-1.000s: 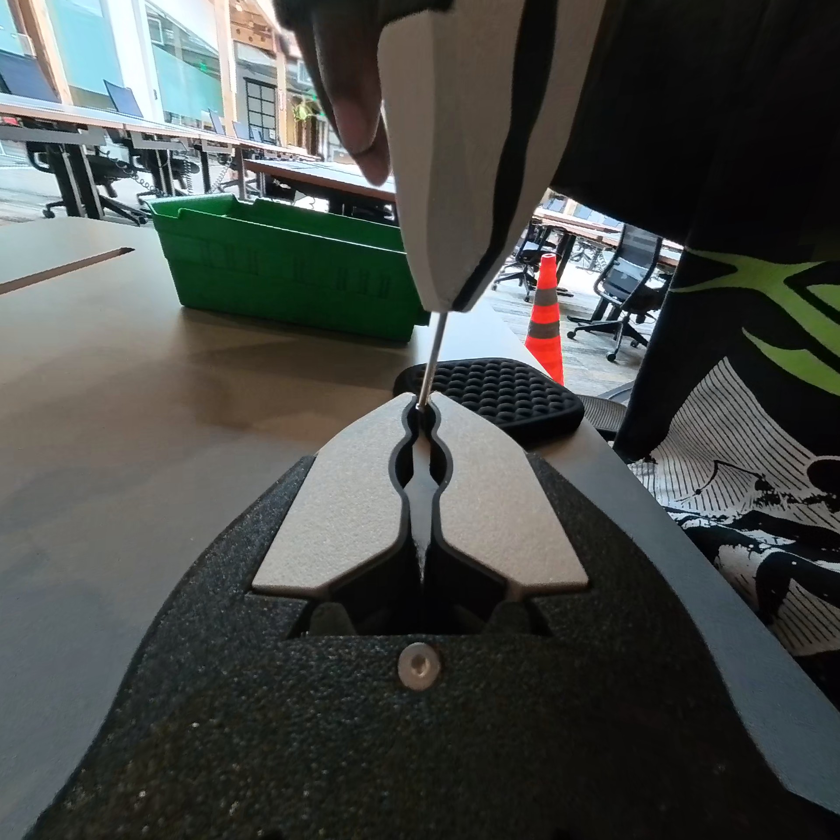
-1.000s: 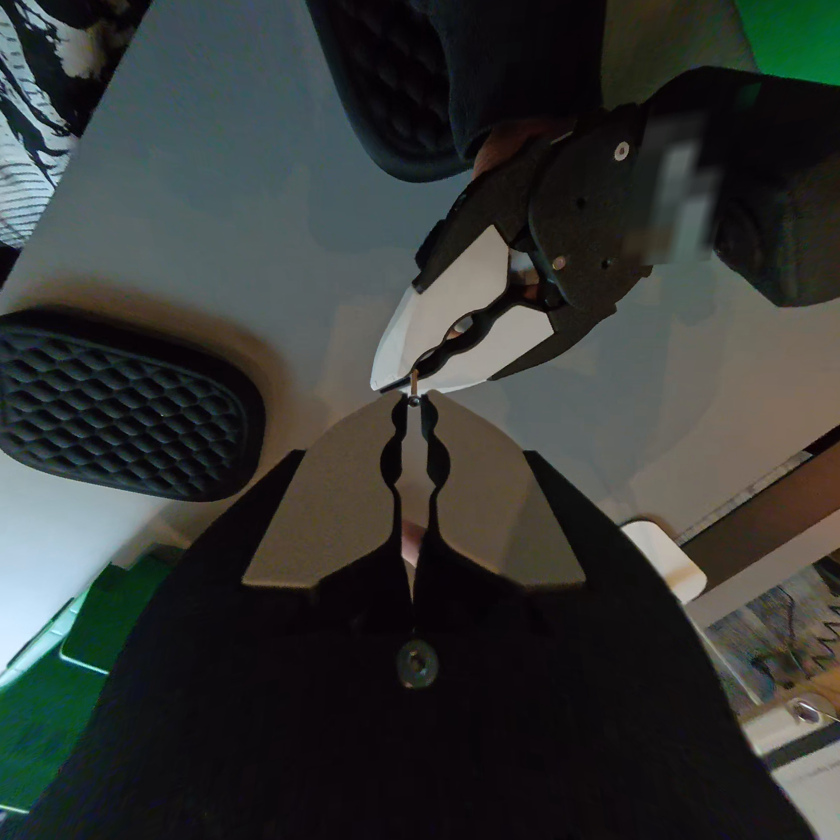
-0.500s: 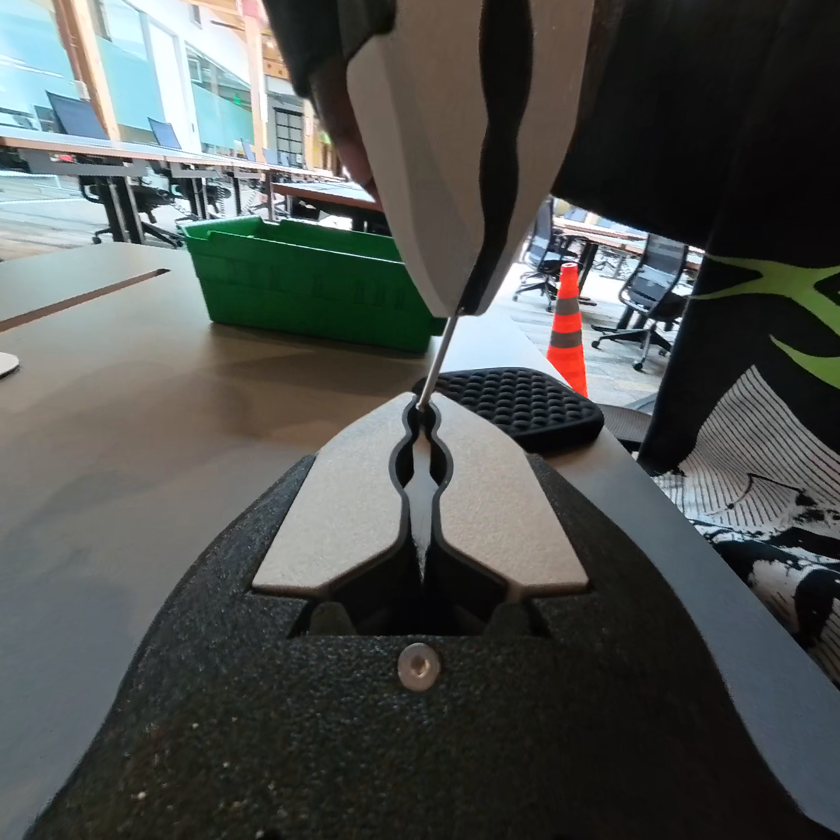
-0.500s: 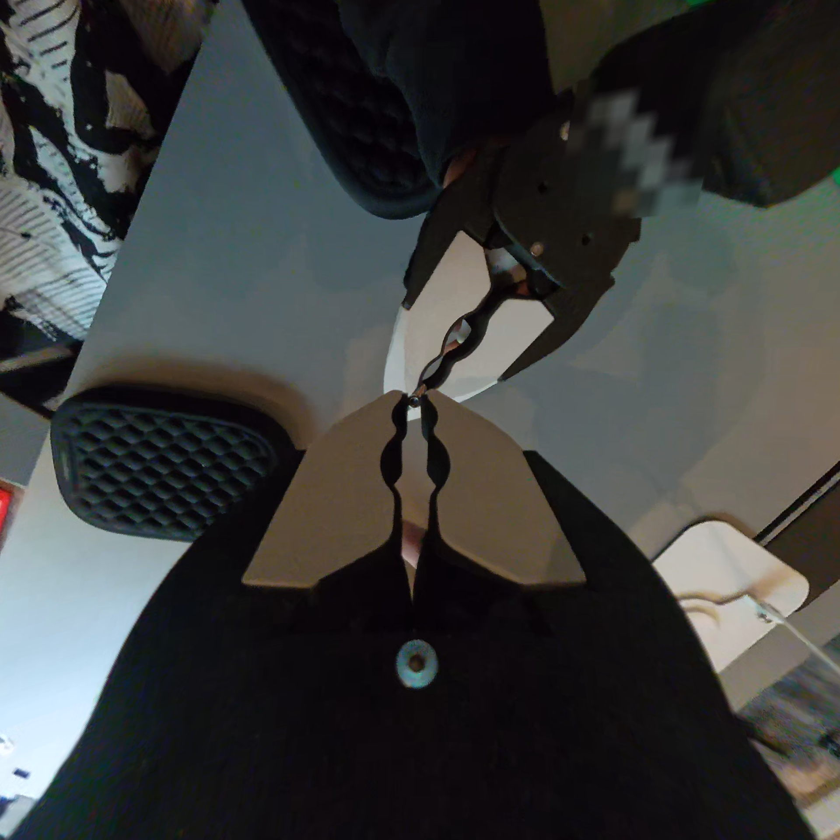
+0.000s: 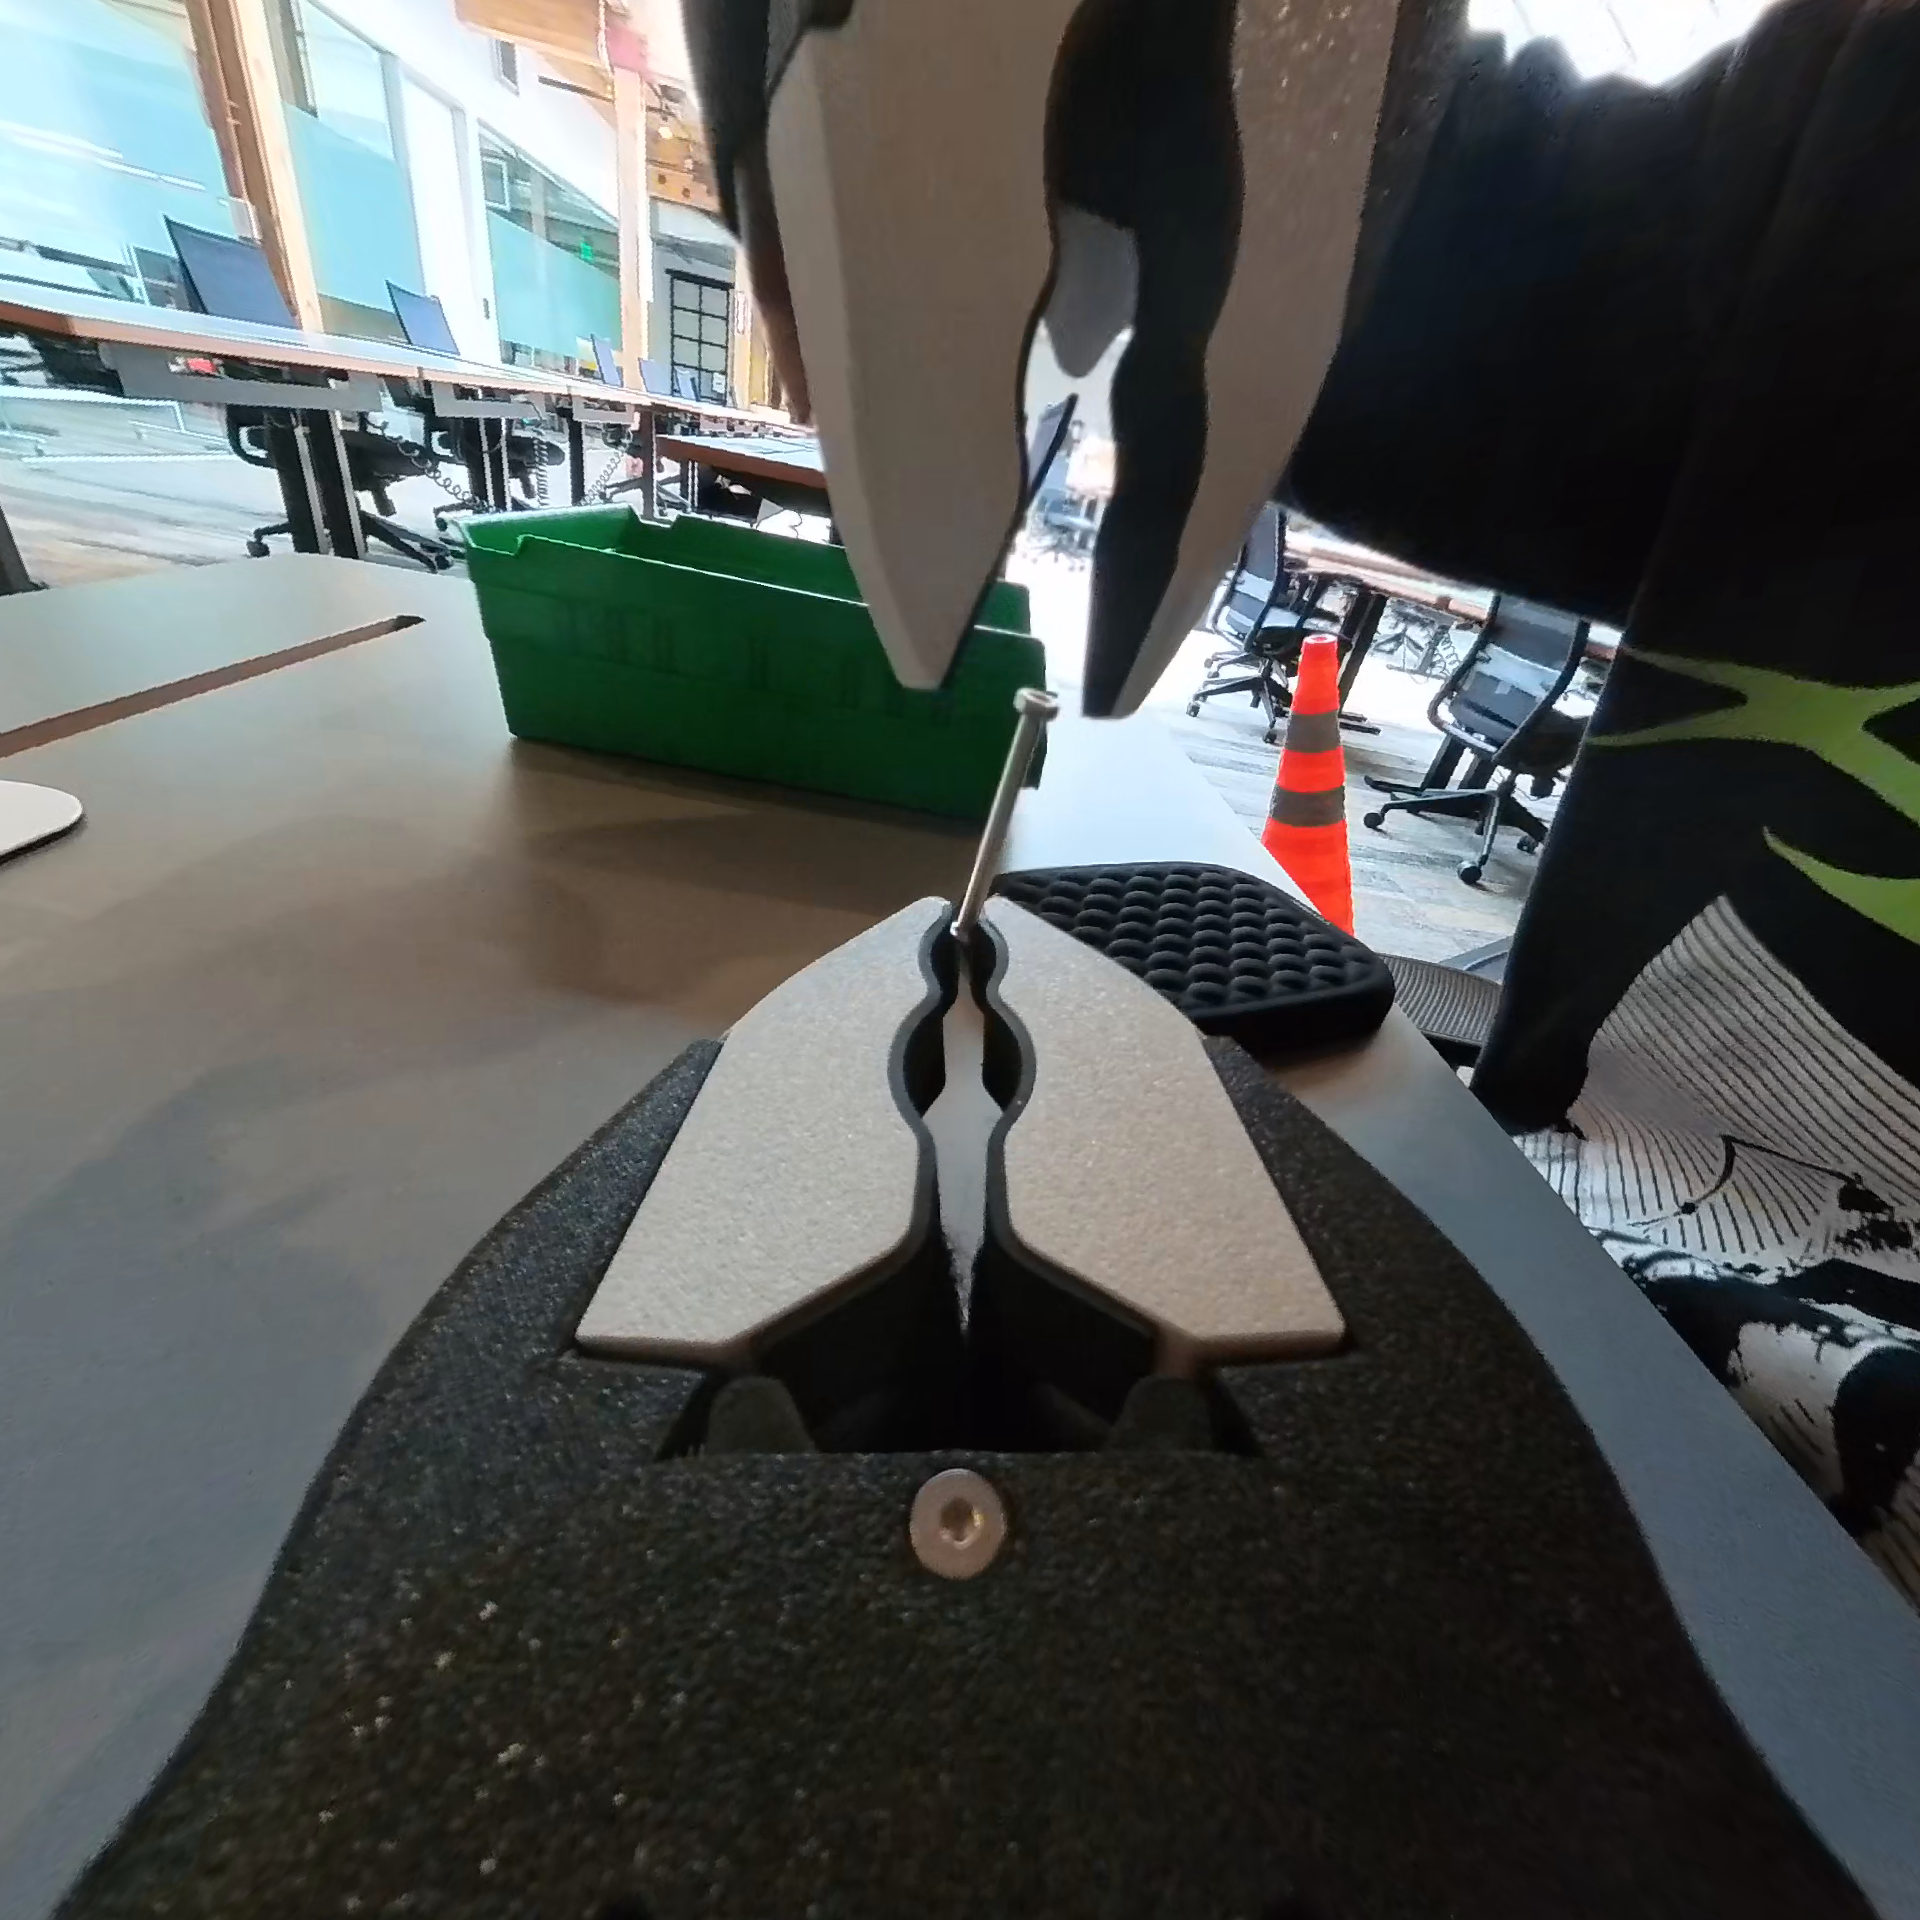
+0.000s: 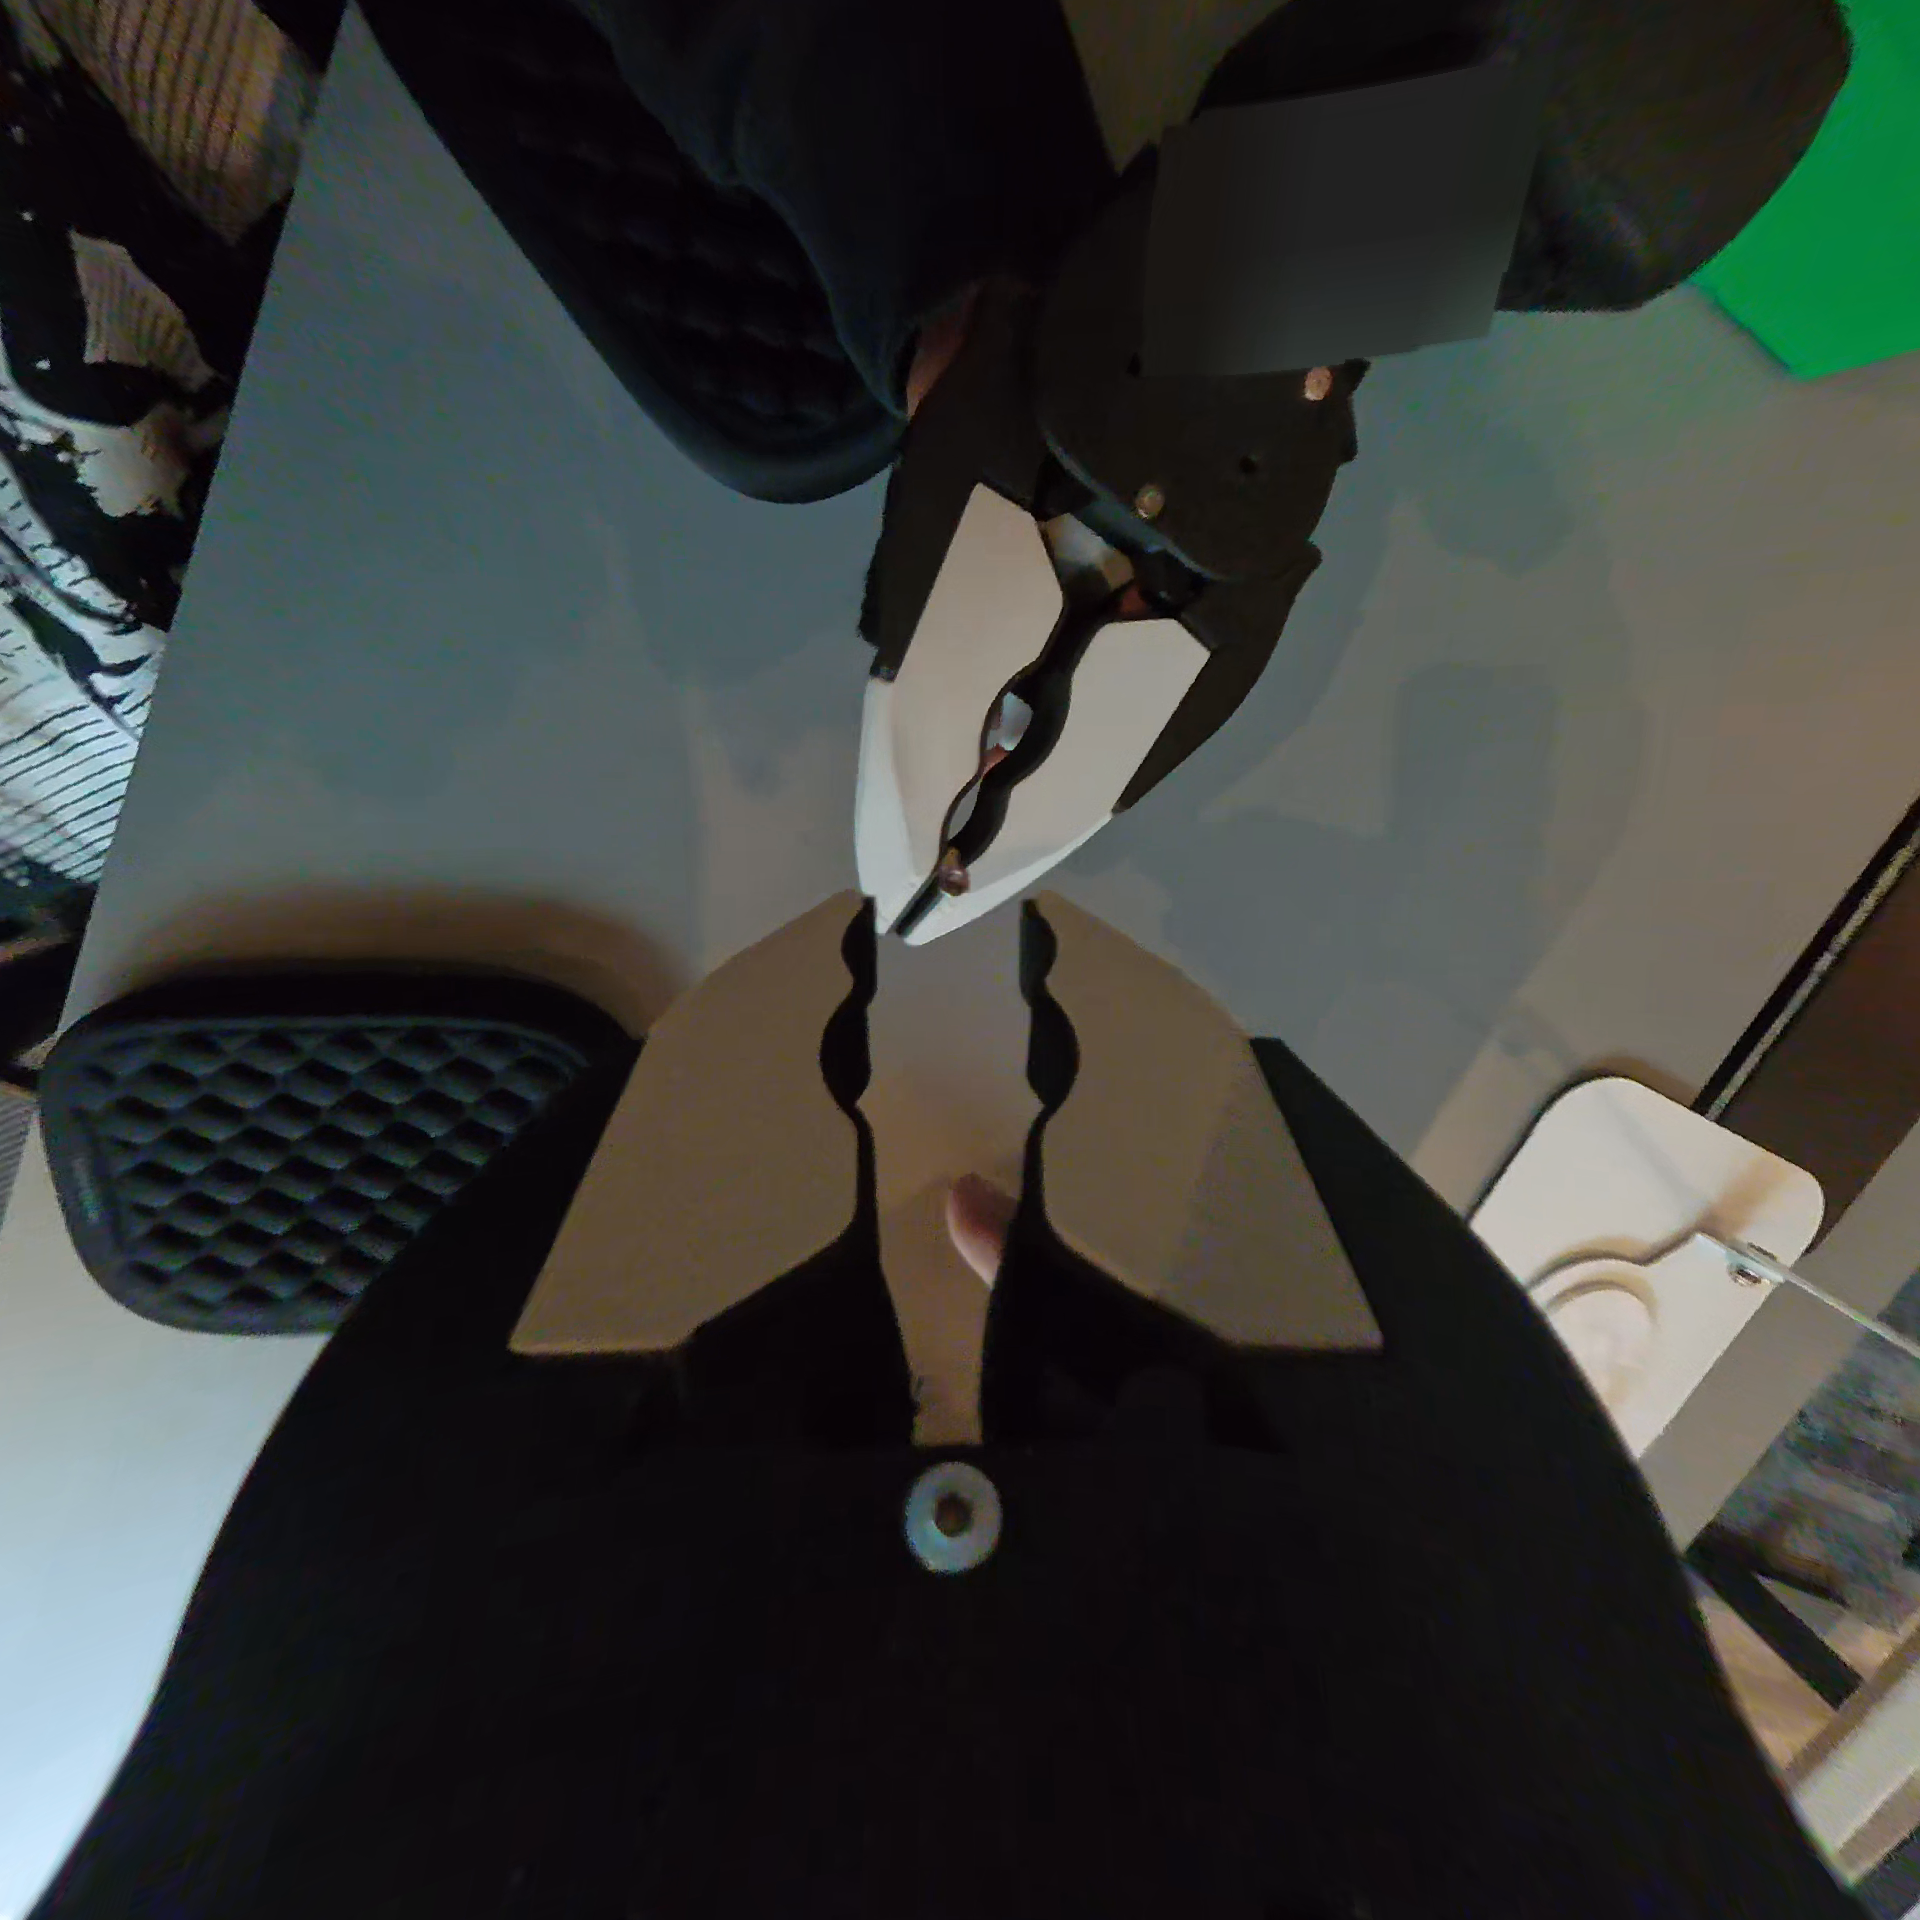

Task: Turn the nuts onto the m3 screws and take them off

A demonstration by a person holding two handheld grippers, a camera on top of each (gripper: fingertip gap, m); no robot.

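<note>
Now our left hand-held gripper (image 5: 964, 928) pinches the M3 screw (image 5: 1006, 810) while the right hand-held gripper (image 5: 1013, 698) gapes wide, empty; tilted, the screw could slip.

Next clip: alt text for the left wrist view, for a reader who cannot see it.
The left gripper pinches the lower end of a thin silver screw, whose head points up toward the open right gripper just above. A green plastic bin stands behind on the grey table.

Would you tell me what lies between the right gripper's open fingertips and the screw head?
Nothing: in the left wrist view the right gripper hangs open just above the screw head, bare air between.
</note>
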